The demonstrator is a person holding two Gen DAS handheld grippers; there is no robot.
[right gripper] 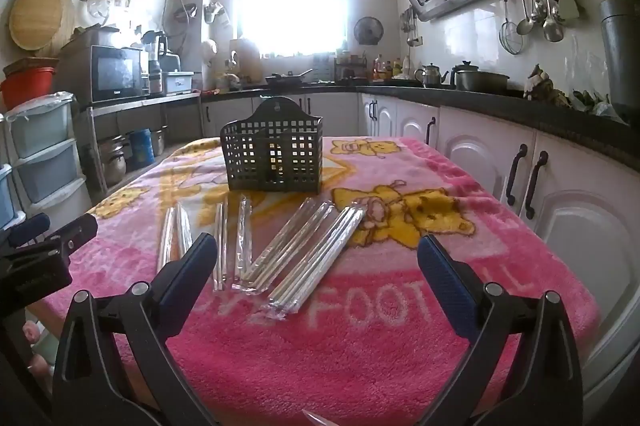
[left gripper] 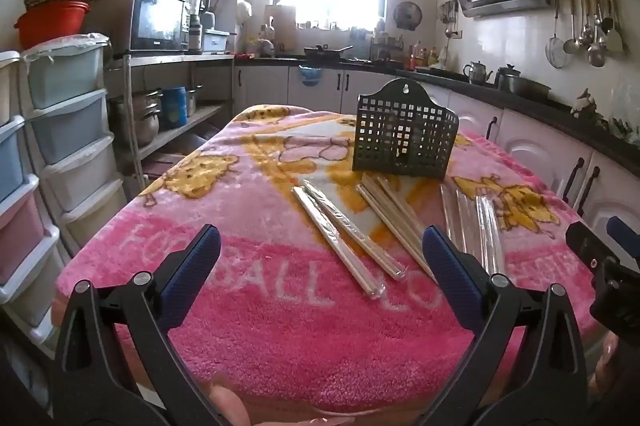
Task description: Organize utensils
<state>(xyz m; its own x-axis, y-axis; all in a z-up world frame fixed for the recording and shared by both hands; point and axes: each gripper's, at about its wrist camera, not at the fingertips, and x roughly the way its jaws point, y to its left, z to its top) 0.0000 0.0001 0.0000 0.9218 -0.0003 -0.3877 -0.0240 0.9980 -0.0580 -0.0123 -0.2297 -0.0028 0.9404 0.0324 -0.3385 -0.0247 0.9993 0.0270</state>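
Several clear-wrapped packs of chopsticks (left gripper: 346,232) lie side by side on the pink blanket (left gripper: 280,326), in front of a black perforated utensil holder (left gripper: 404,135) that stands upright. The packs (right gripper: 288,250) and the holder (right gripper: 274,153) also show in the right wrist view. My left gripper (left gripper: 322,258) is open and empty, low over the blanket's near edge, short of the packs. My right gripper (right gripper: 318,264) is open and empty, with the near ends of the packs between its fingers from this view. The right gripper shows at the right edge of the left wrist view (left gripper: 600,258).
The blanket covers a table in a kitchen. White cabinets (right gripper: 520,177) and a dark counter run along the right. Plastic drawers (left gripper: 60,129) and a metal shelf with pots (left gripper: 168,113) stand at the left. Ladles hang on the wall (right gripper: 540,9).
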